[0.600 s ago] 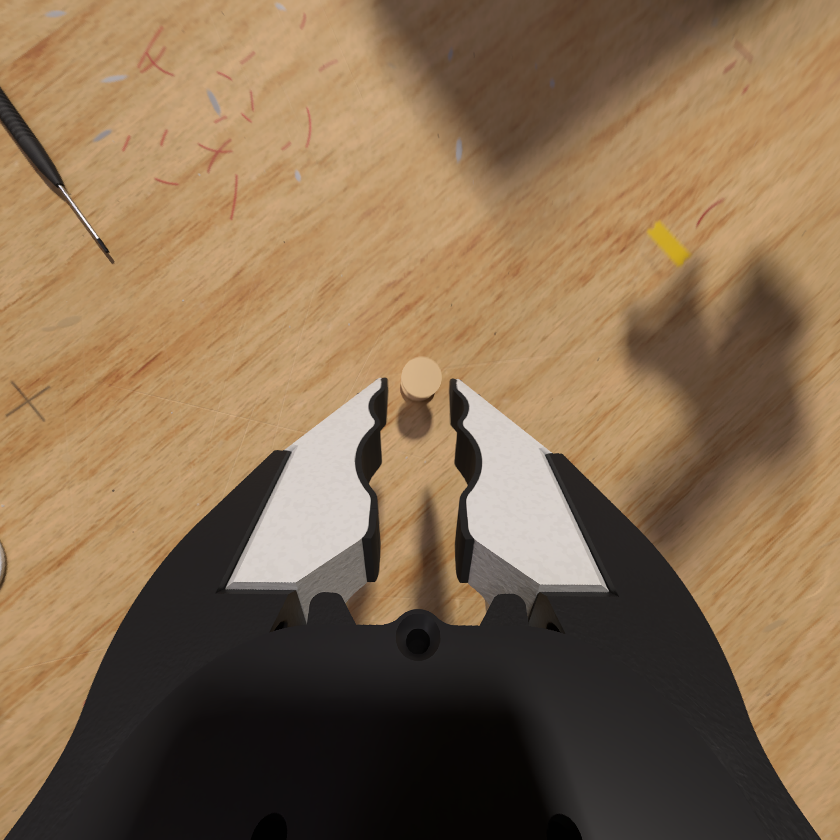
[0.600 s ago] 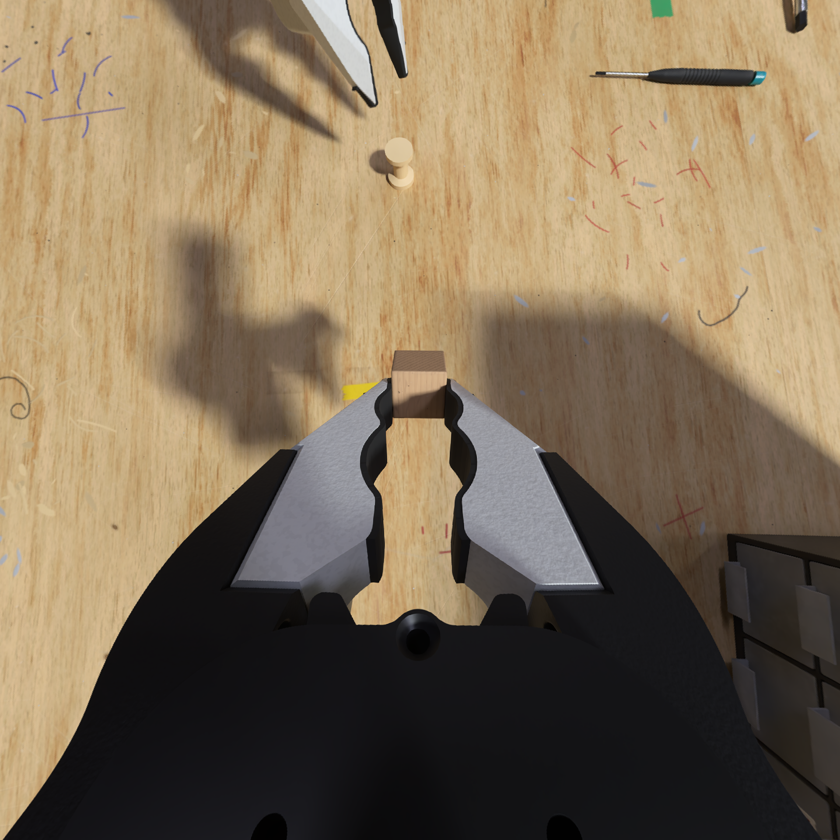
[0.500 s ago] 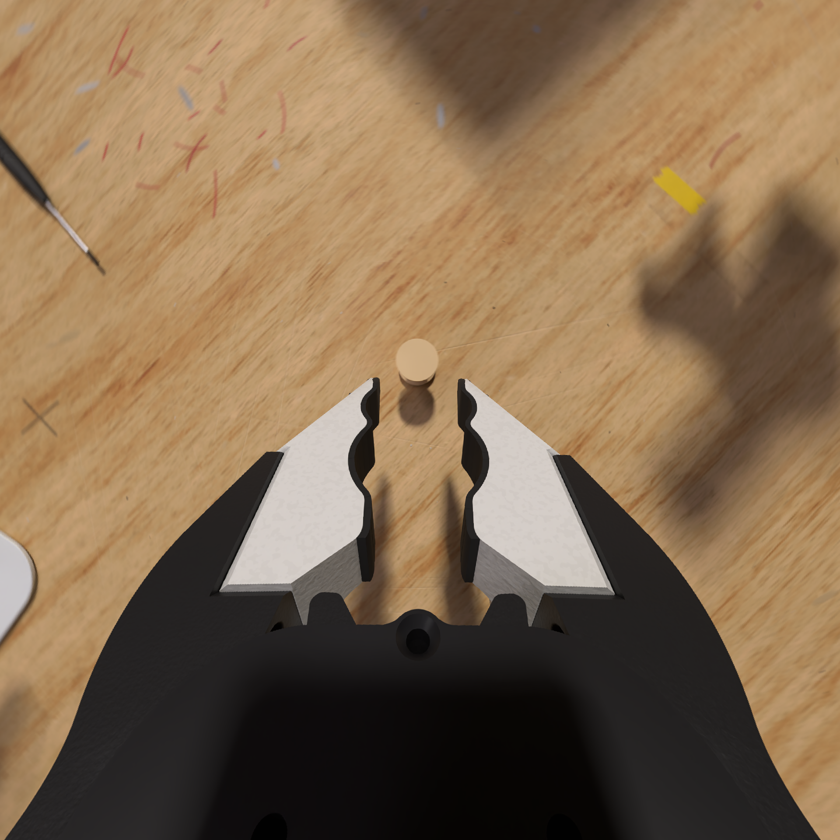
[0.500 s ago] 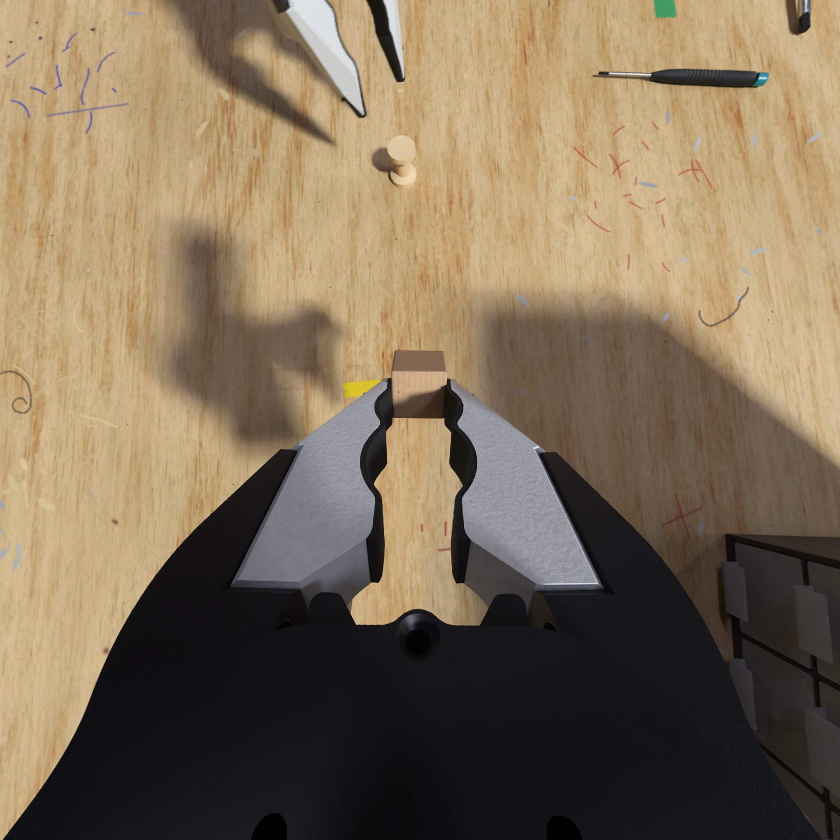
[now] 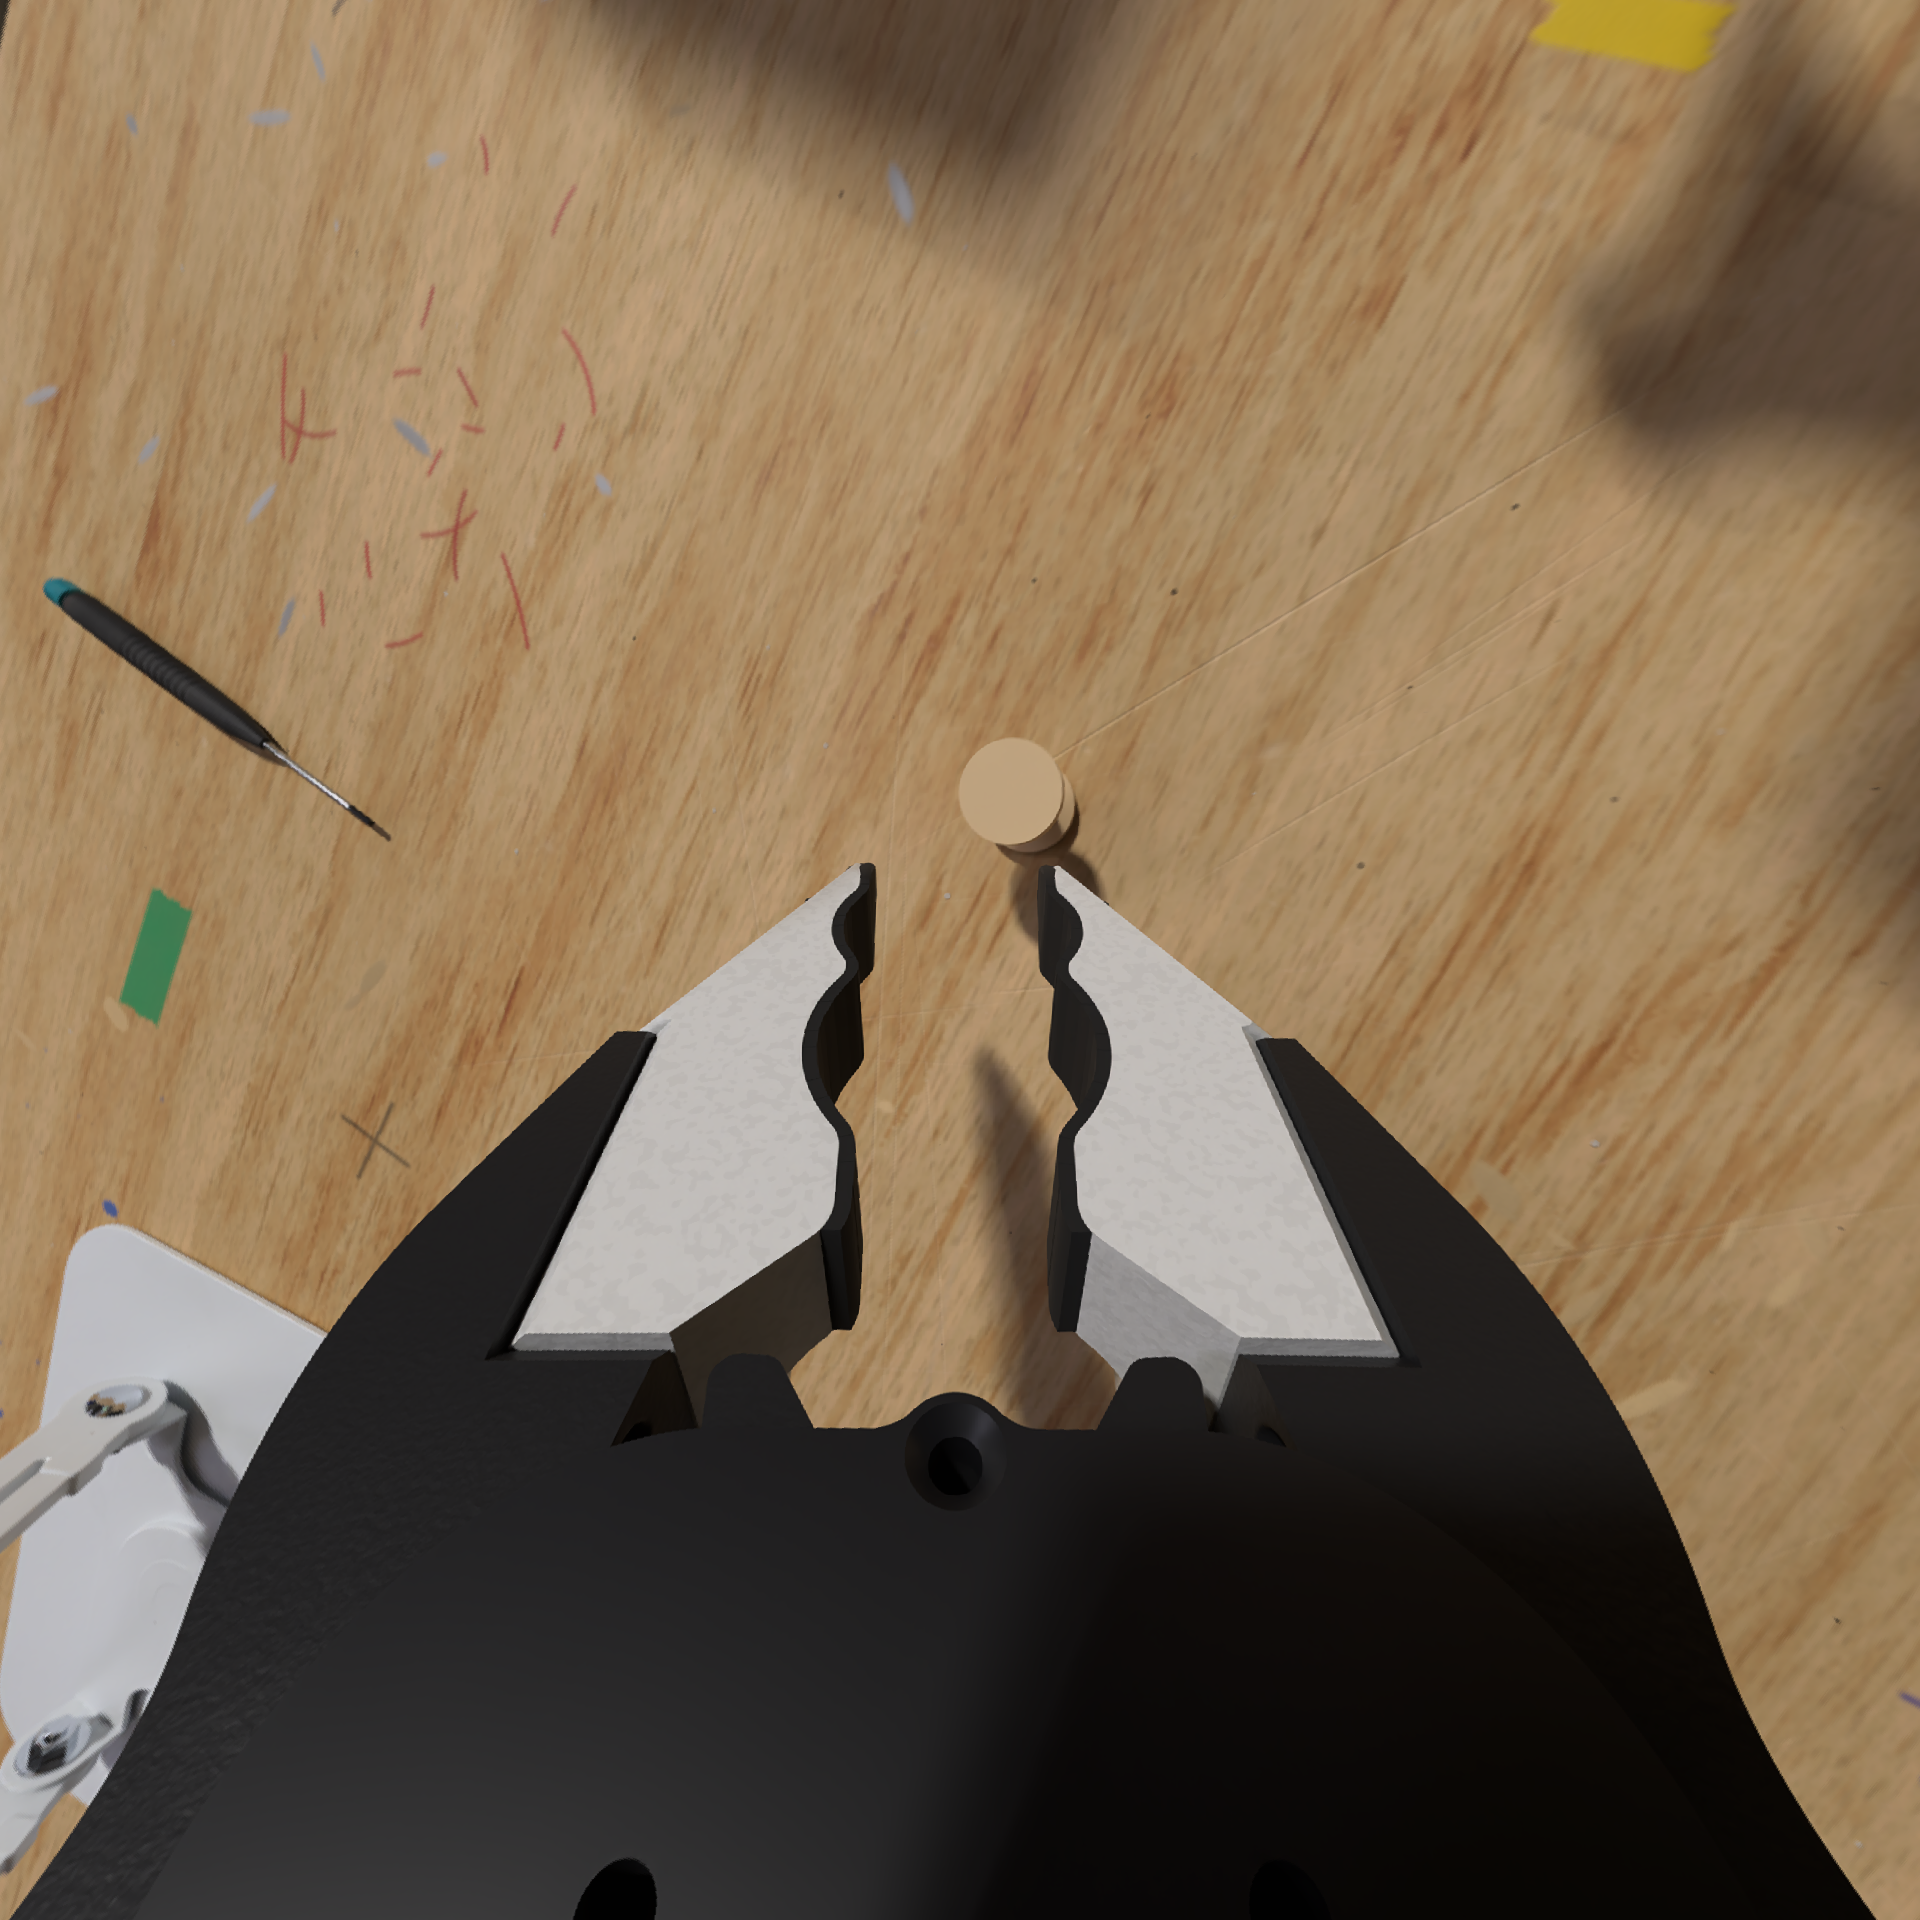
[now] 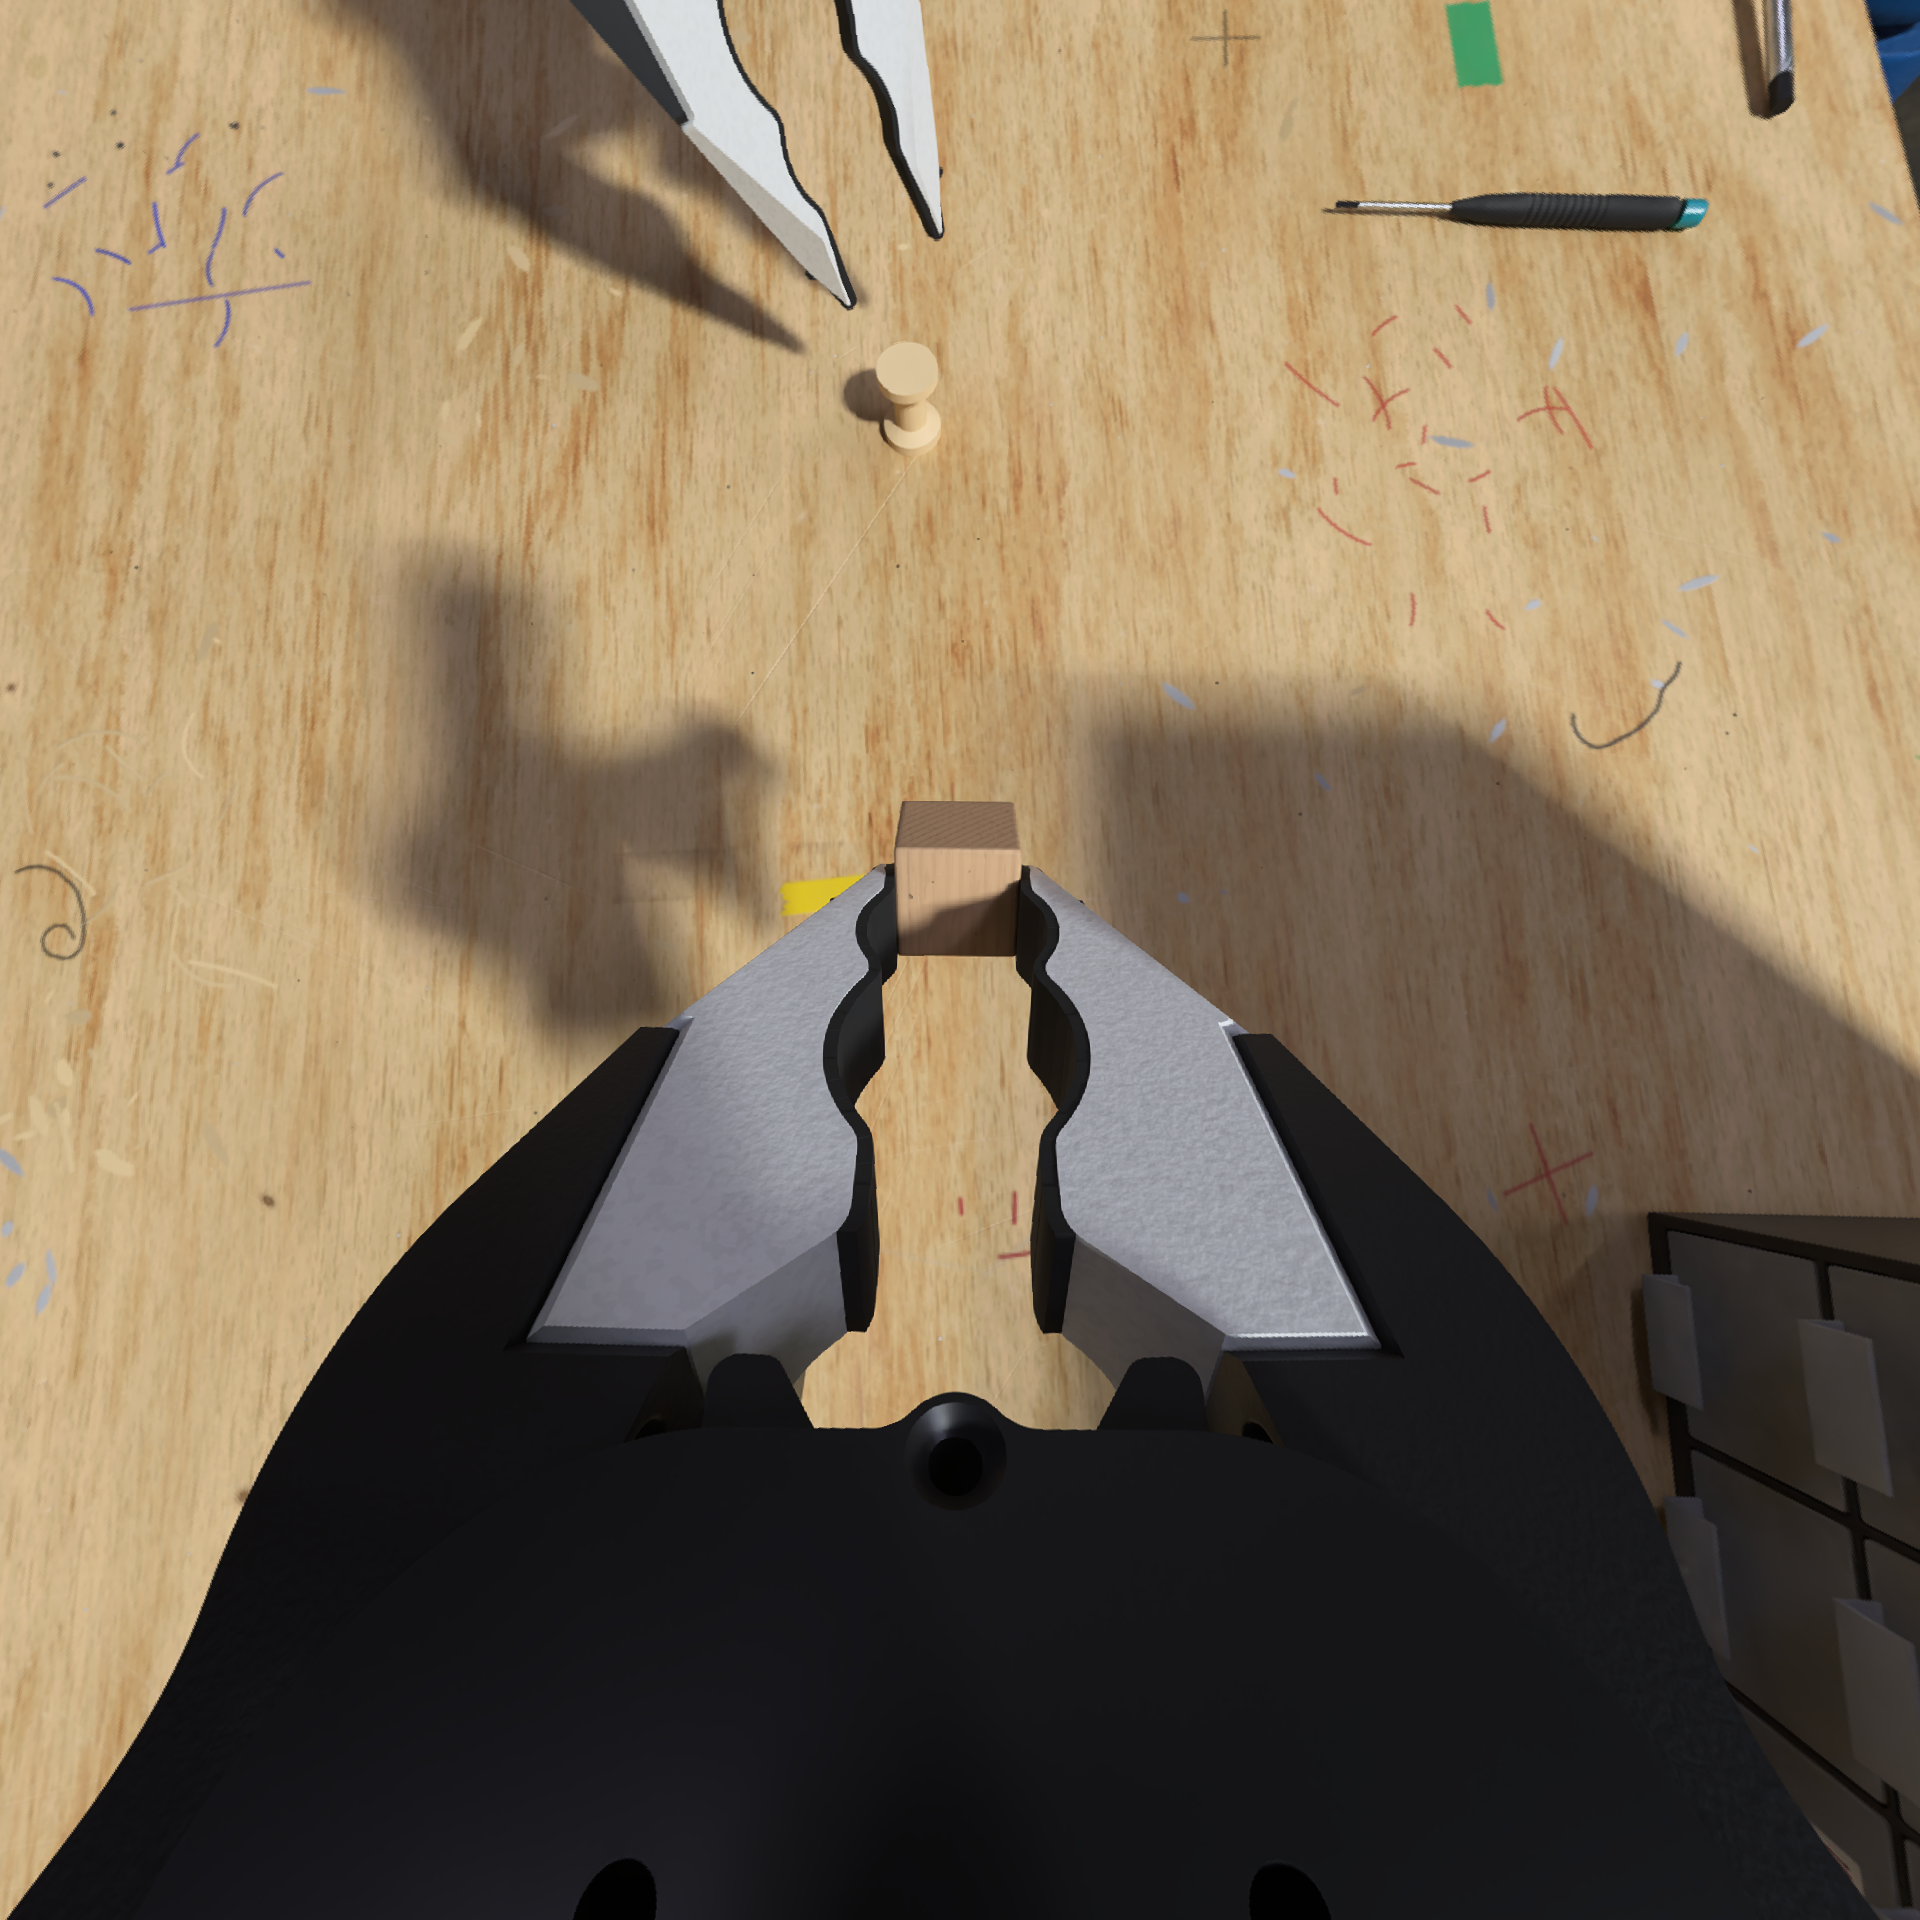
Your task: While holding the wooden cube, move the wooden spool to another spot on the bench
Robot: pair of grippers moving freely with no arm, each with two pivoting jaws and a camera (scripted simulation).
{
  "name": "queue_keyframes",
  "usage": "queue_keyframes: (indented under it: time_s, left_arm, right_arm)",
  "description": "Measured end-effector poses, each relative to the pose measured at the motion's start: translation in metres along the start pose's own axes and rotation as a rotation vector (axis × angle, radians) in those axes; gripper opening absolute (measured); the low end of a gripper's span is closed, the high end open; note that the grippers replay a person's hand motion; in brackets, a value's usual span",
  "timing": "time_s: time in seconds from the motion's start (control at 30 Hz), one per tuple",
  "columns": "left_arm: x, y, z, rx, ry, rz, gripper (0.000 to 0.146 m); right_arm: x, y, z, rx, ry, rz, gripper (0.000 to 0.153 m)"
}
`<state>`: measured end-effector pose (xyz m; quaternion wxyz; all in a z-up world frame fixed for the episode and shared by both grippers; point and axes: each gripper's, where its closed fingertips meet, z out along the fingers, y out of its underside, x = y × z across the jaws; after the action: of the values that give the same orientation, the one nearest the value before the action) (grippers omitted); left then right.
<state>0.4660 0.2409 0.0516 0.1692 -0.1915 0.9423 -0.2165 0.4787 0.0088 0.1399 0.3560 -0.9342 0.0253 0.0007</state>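
Note:
The wooden spool (image 5: 1013,795) stands upright on the bench, just beyond my left gripper (image 5: 956,883), slightly to the right of its open, empty fingers. In the right wrist view the spool (image 6: 908,397) stands far ahead, with the left gripper (image 6: 894,268) hovering above and behind it, apart from it. My right gripper (image 6: 956,894) is shut on the wooden cube (image 6: 956,878), held between the fingertips above the bench.
A black screwdriver (image 5: 208,707) (image 6: 1538,211) and green tape (image 5: 156,956) (image 6: 1473,42) lie on the bench. A white plate with metal fittings (image 5: 114,1455) is at the lower left. A dark drawer cabinet (image 6: 1797,1507) stands at the right. Yellow tape (image 5: 1626,31) lies far ahead.
The left gripper has drawn back, risen and turned, so the spool now sits beyond its right fingertip and more bench shows. The right gripper and cube have not moved.

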Motion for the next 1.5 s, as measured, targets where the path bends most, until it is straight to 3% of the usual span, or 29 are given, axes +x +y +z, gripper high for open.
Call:
queue_keyframes:
  time_s: [0.5,1.13,1.5]
  left_arm:
    - [0.001,0.003,0.034,-0.078,-0.047,-0.054,0.034]
    - [0.000,0.004,0.034,-0.064,-0.087,-0.135,0.031]
    - [0.005,0.006,0.032,-0.065,-0.100,-0.134,0.049]
  right_arm:
    - [0.002,0.001,0.000,-0.003,0.011,0.002,0.021]
    - [0.001,0.003,-0.001,-0.011,0.007,-0.003,0.021]
    - [0.002,0.003,-0.002,-0.008,0.009,-0.003,0.021]
